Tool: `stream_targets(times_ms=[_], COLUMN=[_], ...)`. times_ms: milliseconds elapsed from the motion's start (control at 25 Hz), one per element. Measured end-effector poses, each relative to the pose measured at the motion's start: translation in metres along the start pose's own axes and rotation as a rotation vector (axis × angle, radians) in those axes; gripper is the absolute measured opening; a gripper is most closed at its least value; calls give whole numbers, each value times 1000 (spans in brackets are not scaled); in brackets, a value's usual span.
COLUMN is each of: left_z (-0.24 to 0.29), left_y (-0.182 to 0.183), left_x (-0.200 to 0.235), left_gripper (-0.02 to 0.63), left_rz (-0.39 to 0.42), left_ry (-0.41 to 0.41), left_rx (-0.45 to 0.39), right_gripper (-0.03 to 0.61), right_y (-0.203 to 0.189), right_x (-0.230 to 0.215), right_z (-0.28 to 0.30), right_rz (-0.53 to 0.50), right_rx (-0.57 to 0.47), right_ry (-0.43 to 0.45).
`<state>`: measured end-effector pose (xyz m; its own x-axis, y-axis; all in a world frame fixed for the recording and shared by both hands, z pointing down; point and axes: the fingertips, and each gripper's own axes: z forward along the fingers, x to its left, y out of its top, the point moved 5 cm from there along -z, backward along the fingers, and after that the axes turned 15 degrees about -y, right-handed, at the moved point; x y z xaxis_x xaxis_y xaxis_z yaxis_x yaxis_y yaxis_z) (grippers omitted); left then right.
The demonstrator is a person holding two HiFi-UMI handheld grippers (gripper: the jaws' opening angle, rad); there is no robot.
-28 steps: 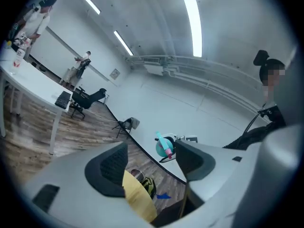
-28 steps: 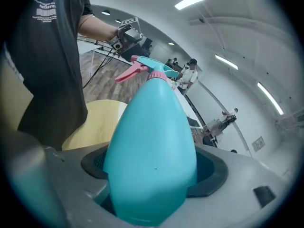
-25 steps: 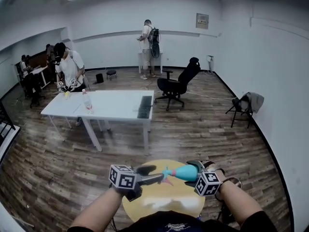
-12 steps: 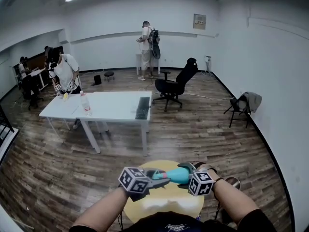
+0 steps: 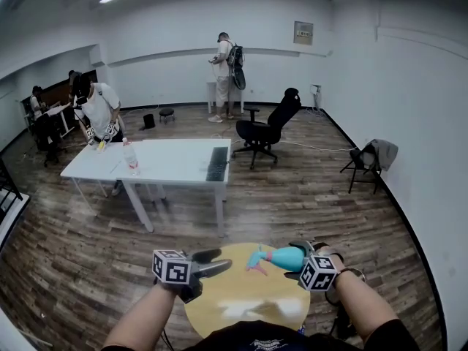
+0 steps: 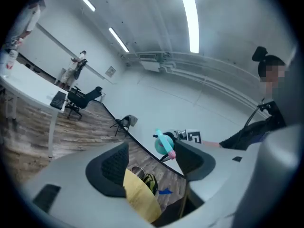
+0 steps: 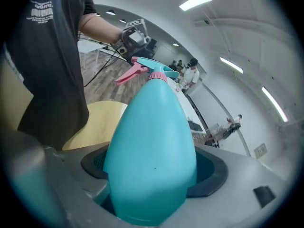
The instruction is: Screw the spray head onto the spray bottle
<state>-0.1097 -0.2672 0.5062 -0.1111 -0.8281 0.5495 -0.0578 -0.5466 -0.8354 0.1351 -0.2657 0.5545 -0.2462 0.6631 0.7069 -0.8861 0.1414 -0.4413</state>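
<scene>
Over the left rim of the round yellow tabletop (image 5: 241, 302), the left claw (image 5: 221, 260) hangs in the air with its tips pointing right across the tabletop. Its jaws are opening and stand wide apart, with nothing between them. Above the tabletop's far middle, clear of its surface, is the spray head (image 5: 255, 259), teal with a pink trigger. It sits on the neck of the teal spray bottle (image 5: 284, 257) and points left toward the left claw, with a gap of open air between the two. How tightly the head is threaded on cannot be told. The bottle lies roughly level above the tabletop's far-right edge. Its broad lower body is clamped in the right claw (image 5: 298, 260), whose dark pads press on it from both sides, and this claw hovers at the tabletop's right rim.
</scene>
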Motion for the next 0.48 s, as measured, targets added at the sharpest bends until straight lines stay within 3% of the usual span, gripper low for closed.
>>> stream_targets(times_ms=[120,200,240,400,480], left_z=[58,76,78,74,74], left_y=[-20,-32,-36,-39,-39], left_x=[-20,-32,-36,-43,-41], left_gripper=[344,238,233,229,229], left_rz=[106,233,283,361,325], left_ry=[-88,-90,-83,-70,-70], left_rx=[173,295,332,391,383], right_gripper=[449,451,451,444,443], right_y=[57,66,65,66,67], right_x=[25,37,41,45,45], right_z=[5,9,9,3,4], right_rz=[-151,-211,-212,-193,-184], right_rx=[-92,-106,-113,-145,-147], right_ry=[23,38,50,73,90])
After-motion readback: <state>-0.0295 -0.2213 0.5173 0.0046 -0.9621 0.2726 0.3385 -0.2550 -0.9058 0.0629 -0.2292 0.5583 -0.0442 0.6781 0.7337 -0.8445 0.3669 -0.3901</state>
